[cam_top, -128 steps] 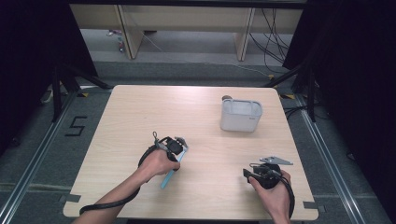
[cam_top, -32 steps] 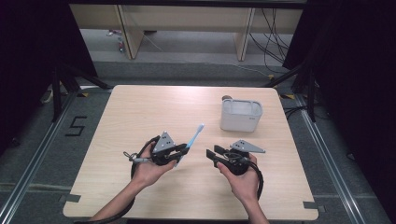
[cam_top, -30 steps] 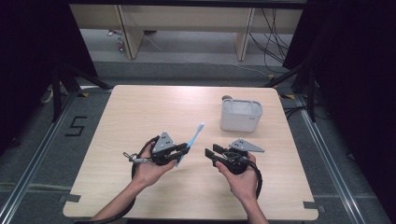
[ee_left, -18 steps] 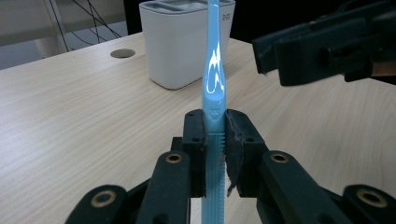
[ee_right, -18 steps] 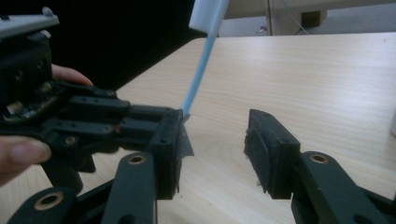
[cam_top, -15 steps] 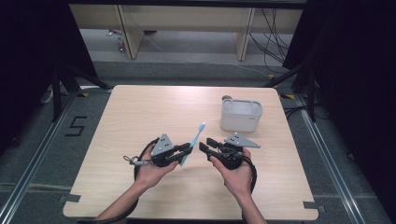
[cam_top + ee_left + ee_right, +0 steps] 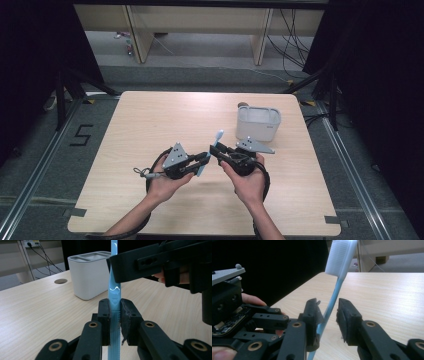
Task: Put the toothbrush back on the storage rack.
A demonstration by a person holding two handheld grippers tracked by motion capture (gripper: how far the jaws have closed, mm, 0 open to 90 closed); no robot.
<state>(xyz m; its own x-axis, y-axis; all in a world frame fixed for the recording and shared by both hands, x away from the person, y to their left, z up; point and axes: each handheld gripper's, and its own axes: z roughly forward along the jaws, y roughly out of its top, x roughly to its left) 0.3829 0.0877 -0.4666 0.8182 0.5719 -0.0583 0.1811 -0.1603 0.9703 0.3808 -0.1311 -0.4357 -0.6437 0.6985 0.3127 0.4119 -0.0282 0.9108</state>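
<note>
A light blue toothbrush (image 7: 216, 141) with a white bristle head (image 7: 340, 257) stands tilted above the table. My left gripper (image 7: 204, 159) is shut on its ribbed handle (image 7: 114, 315). My right gripper (image 7: 216, 151) faces the left one from the right, and the thin neck (image 7: 334, 296) passes between its jaws. Those jaws have just been closing. The neck lies against the left pad (image 7: 314, 315), and a gap still shows at the other pad, so this gripper is open. One right jaw (image 7: 150, 260) crosses in front of the brush in the left gripper view.
A white compartmented holder (image 7: 257, 122) stands at the table's back right, close behind the right hand, with a round hole (image 7: 60, 281) in the tabletop beside it. The wooden table (image 7: 150, 120) ends near both forearms. Dark curtains flank the sides.
My right gripper has moved left and slightly up to the toothbrush, and its jaws have narrowed around the neck. The left gripper has kept still with the brush.
</note>
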